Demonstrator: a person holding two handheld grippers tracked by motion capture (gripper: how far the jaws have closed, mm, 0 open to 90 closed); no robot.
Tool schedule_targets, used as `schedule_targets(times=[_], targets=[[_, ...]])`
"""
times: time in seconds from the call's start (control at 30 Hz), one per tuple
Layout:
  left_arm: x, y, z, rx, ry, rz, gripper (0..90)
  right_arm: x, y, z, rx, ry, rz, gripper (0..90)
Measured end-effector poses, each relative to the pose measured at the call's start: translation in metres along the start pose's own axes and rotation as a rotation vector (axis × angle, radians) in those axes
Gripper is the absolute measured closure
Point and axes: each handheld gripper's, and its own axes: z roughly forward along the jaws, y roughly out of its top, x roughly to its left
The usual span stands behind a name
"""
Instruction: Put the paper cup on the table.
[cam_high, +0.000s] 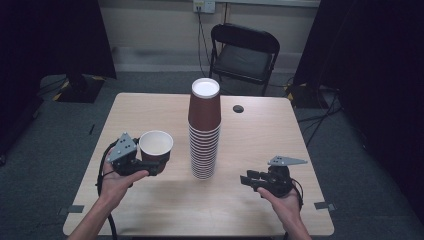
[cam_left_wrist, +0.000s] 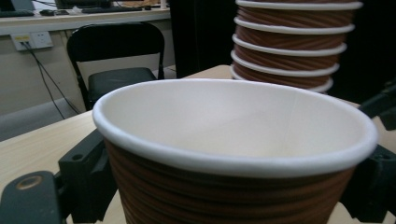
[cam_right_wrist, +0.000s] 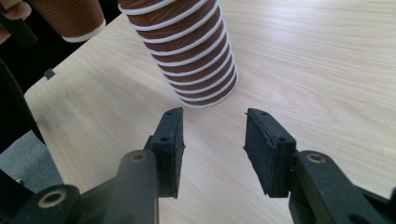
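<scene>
The left hand (cam_high: 117, 182) is raised, palm up, above the counter (cam_high: 150, 205), and its left gripper (cam_high: 150, 166) pinches a single brown cup (cam_high: 156, 145) upright, left of the cup stack (cam_high: 204, 135). The right gripper (cam_high: 248, 180) points at the stack, fingers (cam_right_wrist: 169, 149) spread, nothing between them.

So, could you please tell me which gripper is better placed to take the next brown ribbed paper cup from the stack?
Right: the right gripper is open, empty, facing the stack; the left gripper holds a cup.
</scene>
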Motion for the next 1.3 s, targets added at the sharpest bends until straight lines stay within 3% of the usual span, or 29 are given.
schedule_targets(times=[0.23,0.33,0.4,0.53,0.6,0.73,0.9,1.17,1.3], targets=[[0.016,0.006,0.018,0.008,0.052,-0.021,9.8,-0.006,-0.005,0.002,0.008,-0.016,0.001,55.2],[0.019,0.007,0.024,0.026,0.08,0.006,9.8,-0.006,-0.006,0.002,0.015,-0.022,-0.001,53.1],[0.022,0.007,0.026,-0.002,0.072,-0.006,9.8,-0.006,-0.005,0.002,0.014,-0.026,-0.004,52.2],[0.03,0.004,0.036,0.021,0.09,-0.02,9.7,-0.005,-0.006,0.001,0.007,-0.037,-0.002,51.7],[0.035,0.001,0.044,0.043,0.112,-0.009,9.7,-0.005,-0.006,0.001,0.004,-0.036,-0.004,51.7],[0.048,-0.008,0.058,0.053,0.137,-0.033,9.7,-0.004,-0.007,0.001,0.007,-0.035,-0.006,51.7],[0.065,-0.024,0.075,0.073,0.144,-0.099,9.5,-0.006,-0.006,0.001,0.006,-0.033,-0.001,51.8],[0.073,-0.045,0.087,0.103,0.176,-0.103,9.1,-0.007,-0.006,0.0,0.004,-0.031,0.0,51.8],[0.078,-0.052,0.089,0.145,0.176,-0.117,8.8,-0.007,-0.006,0.0,0.004,-0.029,0.001,51.9]])
